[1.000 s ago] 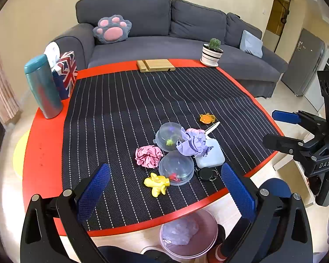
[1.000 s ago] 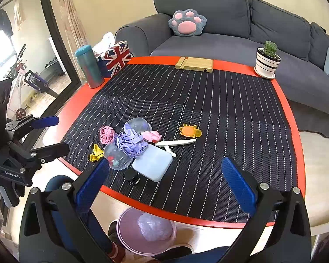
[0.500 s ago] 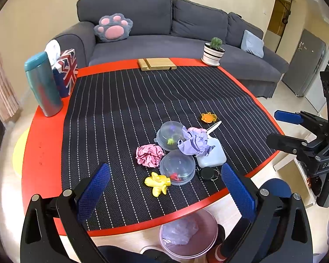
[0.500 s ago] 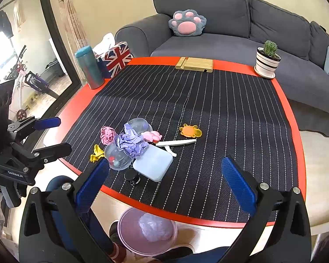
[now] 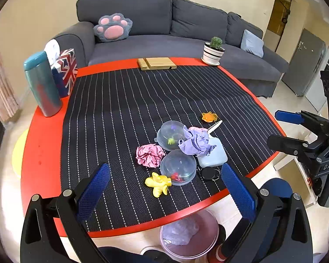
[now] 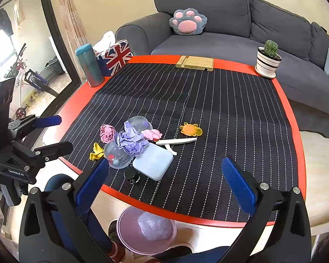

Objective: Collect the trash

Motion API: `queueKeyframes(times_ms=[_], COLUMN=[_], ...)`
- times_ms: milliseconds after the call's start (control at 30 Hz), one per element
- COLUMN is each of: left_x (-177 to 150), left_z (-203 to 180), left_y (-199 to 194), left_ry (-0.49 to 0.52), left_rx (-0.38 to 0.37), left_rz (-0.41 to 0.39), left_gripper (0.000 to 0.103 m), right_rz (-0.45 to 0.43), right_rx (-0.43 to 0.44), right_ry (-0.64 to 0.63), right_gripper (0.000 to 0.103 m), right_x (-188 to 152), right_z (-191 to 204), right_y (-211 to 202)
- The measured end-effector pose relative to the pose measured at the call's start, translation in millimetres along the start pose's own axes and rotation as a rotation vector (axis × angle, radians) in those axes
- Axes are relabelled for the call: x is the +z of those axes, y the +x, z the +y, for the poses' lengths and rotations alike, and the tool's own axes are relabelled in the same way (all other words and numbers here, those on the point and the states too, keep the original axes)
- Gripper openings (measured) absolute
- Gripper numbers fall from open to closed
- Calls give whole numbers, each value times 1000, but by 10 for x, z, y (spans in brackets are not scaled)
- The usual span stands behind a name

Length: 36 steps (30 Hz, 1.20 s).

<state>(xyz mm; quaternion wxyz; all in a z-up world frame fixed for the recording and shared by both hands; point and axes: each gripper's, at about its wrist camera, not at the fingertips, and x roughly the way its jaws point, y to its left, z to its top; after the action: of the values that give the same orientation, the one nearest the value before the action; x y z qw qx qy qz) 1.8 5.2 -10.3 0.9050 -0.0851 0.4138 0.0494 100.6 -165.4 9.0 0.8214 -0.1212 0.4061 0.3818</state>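
Left gripper [image 5: 164, 194]: blue-padded fingers spread wide apart, nothing between them, held above the near edge of the round red table [image 5: 43, 144].
Far left of table: tall teal tumbler [image 5: 42, 84] upright, just beside a Union Jack tissue box [image 5: 65, 72].
Table cover: black mat with white pinstripes [image 5: 129, 100].
Trash, pink: crumpled pink paper ball [image 5: 149, 155] on the mat, touching the nearer of two clear plastic dome lids [image 5: 178, 167].
Small yellow toy [image 5: 158, 183]: just in front of that dome.
Trash, purple: crumpled purple paper wad [image 5: 196, 141] resting on a pale blue flat case [image 5: 215, 156], between the two domes.
Black round key fob [image 5: 208, 172]: near the table edge, beside the case.
Orange flat toy [image 5: 209, 117]: farther back, right of the cluster, near a white plastic stick [image 6: 177, 141].
Bin: pink round waste bin [image 6: 129, 239] on the floor under the near edge, holding a pale purple wad [image 6: 154, 229].
Right gripper [image 6: 164, 185]: fingers likewise wide apart and empty, over the near edge, right of the cluster.
Back edge: wooden stand [image 5: 156, 63], potted cactus in a striped pot [image 5: 213, 50].
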Motion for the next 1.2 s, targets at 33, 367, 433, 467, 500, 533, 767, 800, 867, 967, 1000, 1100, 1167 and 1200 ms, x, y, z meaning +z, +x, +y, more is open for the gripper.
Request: queueKeyframes(times_ms=[33, 367, 433, 467, 500, 533, 767, 800, 867, 967, 1000, 1100, 1167, 1200], left_x=[1, 1, -3, -8, -12, -16, -53, -60, -80, -116, -119, -141, -153, -160], left_z=[-1, 30, 36, 39, 42, 44, 78, 86, 104, 133, 141, 167, 180, 183], left_y=[0, 6, 11, 9, 8, 8, 11, 11, 11, 11, 12, 1, -3, -4], left_ry=[2, -9, -13, -14, -15, -15, -22, -25, -31, -37, -39, -48, -51, -53], left_rx=[3, -1, -3, -5, -6, -7, -7, -8, -7, -5, -5, -6, -7, -8], left_rz=[-2, -3, -2, -2, -3, -4, -1, -1, 0, 4, 4, 5, 5, 6], left_gripper=[97, 97, 97, 97, 97, 97, 97, 97, 97, 97, 97, 97, 97, 97], right_rz=[0, 13, 19, 24, 30, 37, 73, 79, 92, 122, 129, 159, 187, 199], right_rx=[1, 22, 30, 37, 44, 51, 88, 91, 94, 100, 99, 103, 109, 110], right_ry=[1, -9, -17, -22, -27, -35, -86, -96, -121, -161, -173, -212, -235, -245], right_gripper=[100, 100, 100, 100, 100, 100, 100, 100, 100, 100, 100, 100, 100, 100], right_x=[6, 67, 93, 108, 121, 136, 285, 308, 352, 400, 406, 431, 433, 427], right_z=[1, 18, 30, 41, 54, 72, 193, 215, 263, 339, 367, 457, 515, 534], right_y=[3, 46, 80, 105, 130, 161, 351, 381, 446, 556, 588, 704, 795, 831])
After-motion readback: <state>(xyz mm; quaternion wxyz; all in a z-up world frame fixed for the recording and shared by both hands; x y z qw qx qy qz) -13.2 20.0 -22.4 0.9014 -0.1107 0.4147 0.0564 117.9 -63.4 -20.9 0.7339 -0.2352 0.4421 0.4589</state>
